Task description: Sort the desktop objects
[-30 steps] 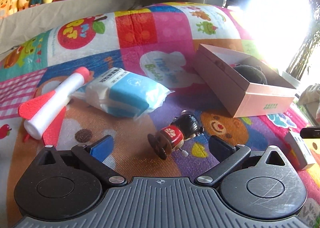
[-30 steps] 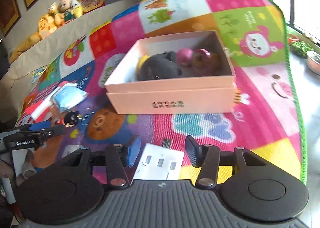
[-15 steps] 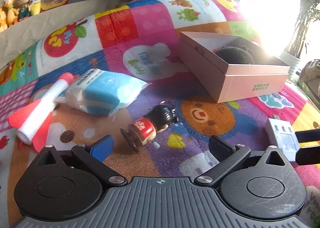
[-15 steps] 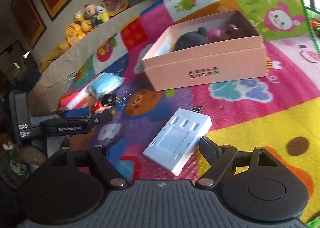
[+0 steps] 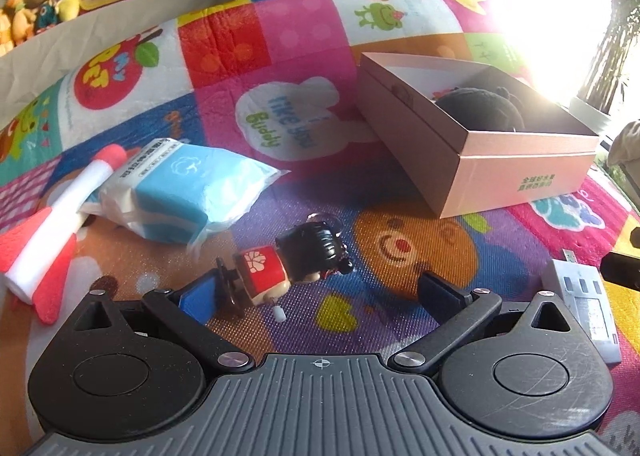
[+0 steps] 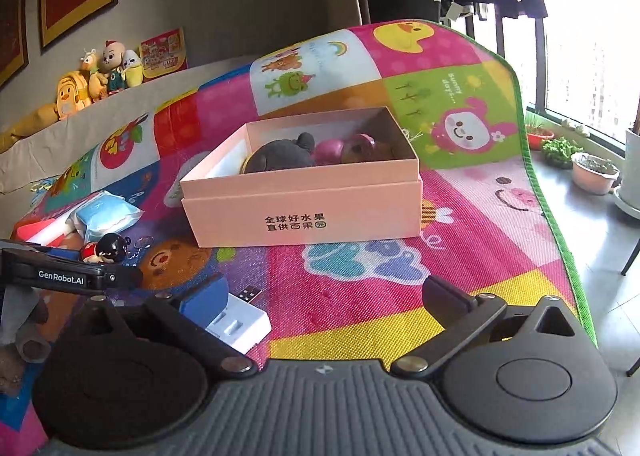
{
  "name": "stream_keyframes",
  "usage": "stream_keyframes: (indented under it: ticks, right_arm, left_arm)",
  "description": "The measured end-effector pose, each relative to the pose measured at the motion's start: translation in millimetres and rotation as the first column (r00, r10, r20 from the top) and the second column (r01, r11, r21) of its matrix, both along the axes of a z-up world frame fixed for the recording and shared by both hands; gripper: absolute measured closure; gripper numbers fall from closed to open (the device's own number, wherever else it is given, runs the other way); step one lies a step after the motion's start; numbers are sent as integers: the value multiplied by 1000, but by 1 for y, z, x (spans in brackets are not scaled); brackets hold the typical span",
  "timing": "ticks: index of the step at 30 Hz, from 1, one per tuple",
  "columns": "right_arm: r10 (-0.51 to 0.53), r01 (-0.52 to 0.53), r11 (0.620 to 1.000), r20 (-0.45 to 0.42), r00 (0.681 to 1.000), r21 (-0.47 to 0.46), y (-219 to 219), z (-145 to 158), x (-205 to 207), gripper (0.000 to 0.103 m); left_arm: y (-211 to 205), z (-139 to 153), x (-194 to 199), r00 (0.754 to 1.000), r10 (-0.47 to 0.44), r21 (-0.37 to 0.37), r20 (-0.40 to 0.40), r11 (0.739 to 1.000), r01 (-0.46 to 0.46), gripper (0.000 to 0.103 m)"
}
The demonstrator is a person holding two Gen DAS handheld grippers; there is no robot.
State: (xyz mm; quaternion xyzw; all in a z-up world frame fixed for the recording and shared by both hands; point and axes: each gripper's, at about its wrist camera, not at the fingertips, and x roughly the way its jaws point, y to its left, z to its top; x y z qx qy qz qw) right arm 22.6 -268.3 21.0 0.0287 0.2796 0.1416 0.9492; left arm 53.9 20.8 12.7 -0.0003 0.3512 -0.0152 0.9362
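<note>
My right gripper (image 6: 324, 296) hangs with its jaws spread wide over the bright patchwork play mat (image 6: 460, 264). A flat white plastic adapter with a USB plug (image 6: 240, 322) lies just beside my blue-padded left finger (image 6: 204, 294), partly hidden by it. Ahead sits the open pink cardboard box (image 6: 304, 212), holding a dark grey plush toy (image 6: 280, 156) and pink round toys (image 6: 344, 146). My other gripper (image 6: 68, 278) reaches in at left, near a small red-and-black doll figure (image 6: 106, 248).
</note>
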Motion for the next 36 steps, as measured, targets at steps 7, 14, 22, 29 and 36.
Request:
stream_keyframes:
  ticks: [7,14,22,29,36]
  right_arm:
    - [-148,147,989,-92,985,-11,-4,-9,13,0]
    - [-171,178,982,-101,980,68,-19,-10,13,0]
    - [-174,189,968,-98,980,163,-33,-10,12,0]
    - [-176,193,959,-98,979,208,-41,-11,12,0]
    - [-177,195,956,-99,979,218,-42,-11,13,0]
  left_arm:
    - [-4,3,-9,998,22,32,50,999,-24,0]
    - [5,1,-3,996,86,-1,11,996,-86,0]
    - [3,1,-4,996,91,13,14,996,-92,0]
    - [3,1,-4,996,90,11,13,996,-90,0]
    - [3,1,-4,996,88,10,19,996,-88,0]
